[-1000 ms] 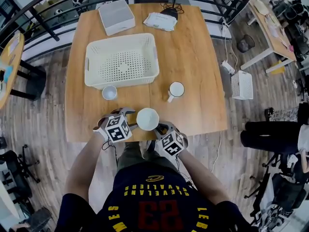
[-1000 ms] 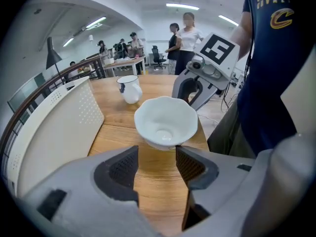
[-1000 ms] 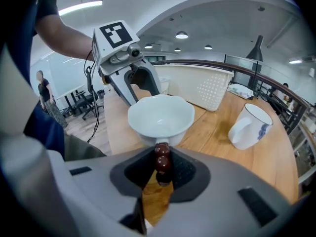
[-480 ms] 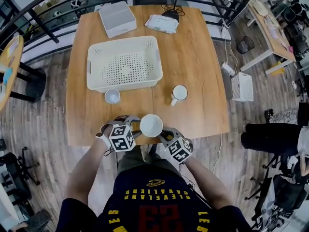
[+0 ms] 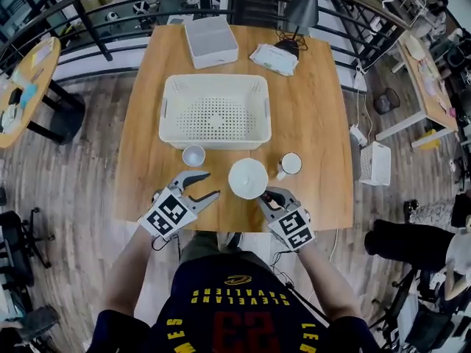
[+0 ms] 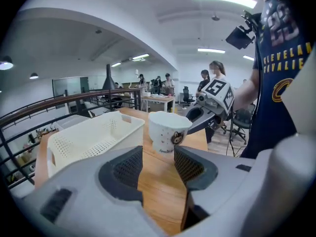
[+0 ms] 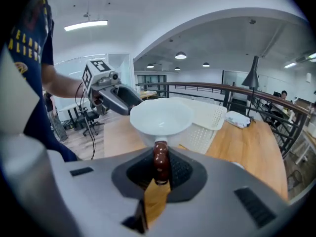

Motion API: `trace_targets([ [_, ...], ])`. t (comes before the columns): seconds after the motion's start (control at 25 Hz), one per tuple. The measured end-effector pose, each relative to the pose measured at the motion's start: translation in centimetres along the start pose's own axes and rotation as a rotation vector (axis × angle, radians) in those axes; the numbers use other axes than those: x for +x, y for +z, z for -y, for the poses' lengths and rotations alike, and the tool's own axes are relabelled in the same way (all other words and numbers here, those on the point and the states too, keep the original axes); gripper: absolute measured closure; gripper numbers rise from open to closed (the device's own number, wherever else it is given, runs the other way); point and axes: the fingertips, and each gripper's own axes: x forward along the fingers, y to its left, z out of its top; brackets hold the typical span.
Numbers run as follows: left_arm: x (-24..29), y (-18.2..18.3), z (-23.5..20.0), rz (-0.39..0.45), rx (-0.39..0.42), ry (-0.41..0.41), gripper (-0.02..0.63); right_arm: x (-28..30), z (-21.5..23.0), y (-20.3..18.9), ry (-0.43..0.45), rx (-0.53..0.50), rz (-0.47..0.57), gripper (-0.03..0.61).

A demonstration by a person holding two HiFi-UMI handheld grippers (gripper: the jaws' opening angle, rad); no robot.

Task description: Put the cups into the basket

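A large white cup (image 5: 247,179) with a small bear print (image 6: 168,131) hangs above the near edge of the wooden table (image 5: 316,109). My right gripper (image 5: 268,197) is shut on its brown handle (image 7: 159,162), and its jaws have just closed a little further on it. My left gripper (image 5: 199,190) stands open to the cup's left with nothing between its jaws, which have just narrowed slightly. Just in front of the cream perforated basket (image 5: 215,112) stands a small white cup (image 5: 193,155). A white mug (image 5: 290,165) with a handle stands to its right.
At the table's far edge lie a grey box (image 5: 211,40) and a white packet (image 5: 273,59) beside a lamp (image 5: 298,13). A dark railing runs behind the table. A white crate (image 5: 370,164) sits on the floor to the right. People stand in the background (image 6: 212,75).
Both grippers have risen. The large cup has come up off the table in the right gripper. The left gripper has drawn away from the cup, to the left.
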Motion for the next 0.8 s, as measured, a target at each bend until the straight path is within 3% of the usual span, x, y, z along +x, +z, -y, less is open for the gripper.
trace_targets([
  [0.12,-1.7,-0.5,-1.3,0.008,-0.025,0.049,0.410,0.6,1.7,3.4,-0.012,-0.020,0.029,0.537],
  [0.32,-4.2,-3.1,-3.7,-0.050,-0.078,0.124,0.410,2.0,4.1,8.8,0.001,-0.015,0.064,0.537],
  [0.56,-6.6,-4.1,-7.4,-0.015,-0.150,0.195,0.410,4.4,7.1,14.1,0.004,-0.103,0.063,0.537],
  [0.8,-8.6,-4.4,-10.4,0.033,-0.202,0.228,0.410,8.2,8.3,17.3,0.030,-0.095,0.070,0.537],
])
